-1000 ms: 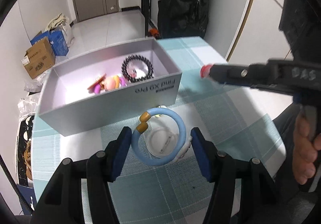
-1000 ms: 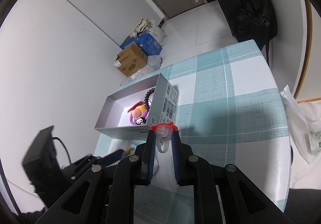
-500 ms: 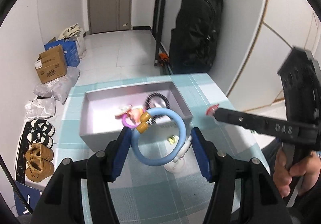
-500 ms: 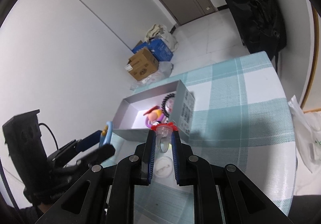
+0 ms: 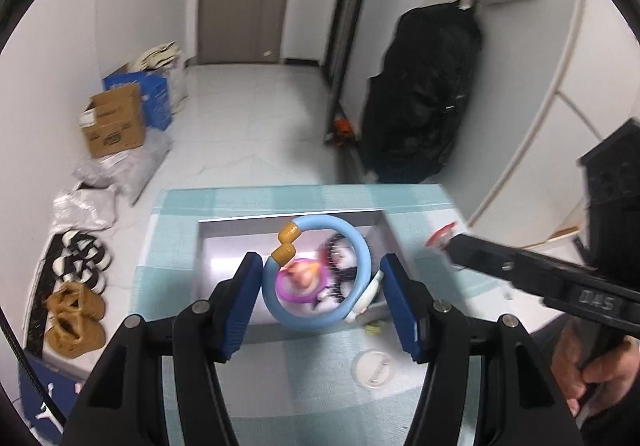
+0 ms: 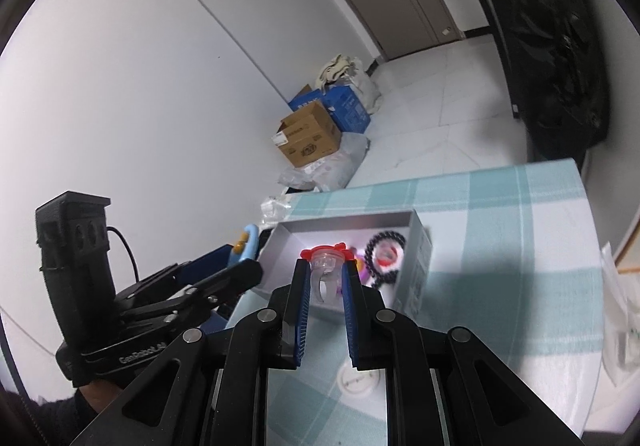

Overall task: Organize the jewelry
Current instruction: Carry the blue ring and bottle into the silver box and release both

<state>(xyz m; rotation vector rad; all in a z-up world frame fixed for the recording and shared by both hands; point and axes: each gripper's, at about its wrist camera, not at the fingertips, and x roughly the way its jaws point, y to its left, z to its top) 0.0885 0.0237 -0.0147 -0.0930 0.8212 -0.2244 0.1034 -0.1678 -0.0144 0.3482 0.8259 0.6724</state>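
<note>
My left gripper (image 5: 320,261) is shut on a light blue bracelet (image 5: 362,246) with an orange clasp and a white charm, held in the air over the grey box (image 5: 224,223). The right wrist view shows that bracelet (image 6: 250,242) to the left of the box (image 6: 418,242). Between the pads of my right gripper (image 6: 324,272), which is shut, sits a clear ring with a red top (image 6: 326,264), above the box's near wall. A black bead bracelet (image 6: 386,246) and a purple ring with a pink figure (image 5: 300,278) lie inside the box.
The box stands on a table with a teal checked cloth (image 5: 176,230). A white round disc (image 5: 374,368) and a small yellowish bit (image 5: 374,328) lie in front of the box. A person's hand (image 5: 576,362) grips the right tool. Cardboard boxes (image 5: 114,122), shoes and a black bag stand on the floor.
The left gripper has lifted the blue bracelet off the white disc and carried it up over the box. The right gripper has risen with the ring and now hangs above the box's near wall.
</note>
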